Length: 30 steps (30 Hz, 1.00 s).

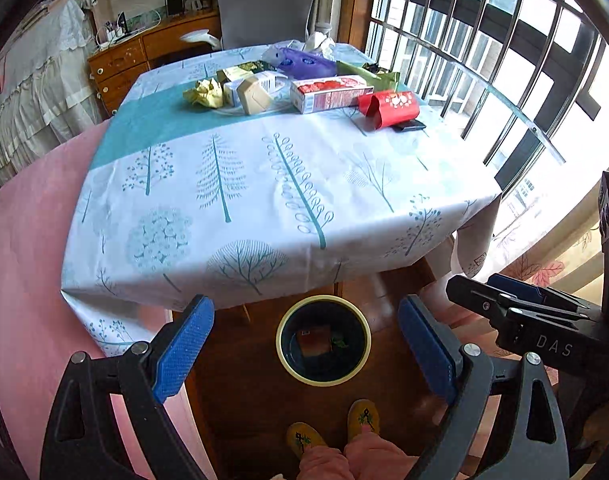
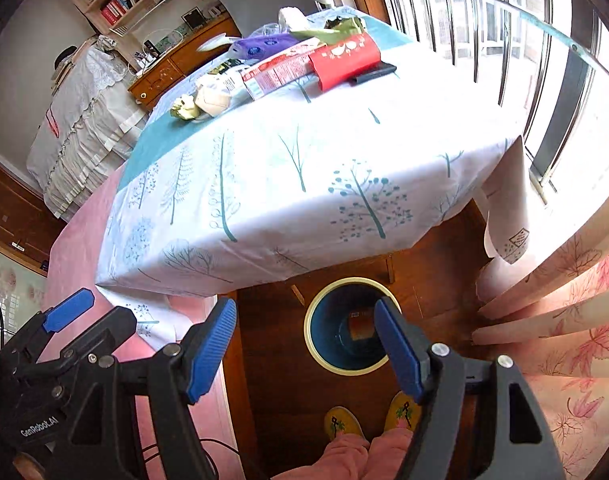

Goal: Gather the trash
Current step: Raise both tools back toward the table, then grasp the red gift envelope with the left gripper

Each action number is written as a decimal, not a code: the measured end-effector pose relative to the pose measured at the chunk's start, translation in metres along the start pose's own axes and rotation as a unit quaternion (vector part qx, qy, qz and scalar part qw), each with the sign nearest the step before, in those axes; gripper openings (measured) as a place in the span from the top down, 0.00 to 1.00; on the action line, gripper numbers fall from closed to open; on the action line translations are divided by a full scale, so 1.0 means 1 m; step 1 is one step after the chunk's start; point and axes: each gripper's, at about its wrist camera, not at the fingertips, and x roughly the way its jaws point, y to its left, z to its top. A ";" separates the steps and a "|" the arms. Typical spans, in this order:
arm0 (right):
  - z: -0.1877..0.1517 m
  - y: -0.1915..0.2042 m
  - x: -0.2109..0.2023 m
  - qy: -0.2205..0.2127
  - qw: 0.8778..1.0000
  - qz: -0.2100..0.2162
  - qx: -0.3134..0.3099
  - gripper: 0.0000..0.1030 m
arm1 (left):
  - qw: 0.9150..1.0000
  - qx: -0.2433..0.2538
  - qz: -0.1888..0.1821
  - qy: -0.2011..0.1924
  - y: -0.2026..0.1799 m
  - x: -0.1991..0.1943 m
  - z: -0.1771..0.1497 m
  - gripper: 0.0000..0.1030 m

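A round bin [image 1: 323, 340] with a cream rim stands on the floor in front of the table; it also shows in the right wrist view [image 2: 344, 324]. A reddish-brown box [image 1: 313, 339] lies inside it. Trash lies at the table's far end: a red box [image 1: 389, 107], a long pink and white carton [image 1: 329, 93], a beige box [image 1: 254, 97], yellow crumpled wrap [image 1: 204, 93] and a purple bag [image 1: 304, 63]. My left gripper [image 1: 306, 350] is open and empty above the bin. My right gripper [image 2: 306, 350] is open and empty beside it.
The table [image 1: 264, 184] wears a white cloth with teal trees. A grey chair [image 1: 266, 6] stands behind it. Window bars [image 1: 484, 52] run along the right, a pink curtain [image 2: 564, 320] hangs at near right. The person's yellow slippers [image 1: 332, 430] stand near the bin.
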 end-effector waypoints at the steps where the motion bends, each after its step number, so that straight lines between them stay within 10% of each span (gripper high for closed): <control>1: 0.005 0.004 -0.009 -0.008 1.000 -0.002 -0.003 0.30 | 1.000 0.006 -0.002 -0.011 -0.002 -0.009 0.009 0.10; 16: 0.092 -0.014 -0.071 -0.101 0.994 -0.047 0.019 0.30 | 0.991 0.088 -0.034 -0.091 -0.051 -0.032 0.118 0.10; 30: 0.211 -0.117 0.021 -0.044 0.998 -0.024 0.034 0.44 | 0.988 0.152 -0.017 0.023 -0.140 0.145 0.239 0.23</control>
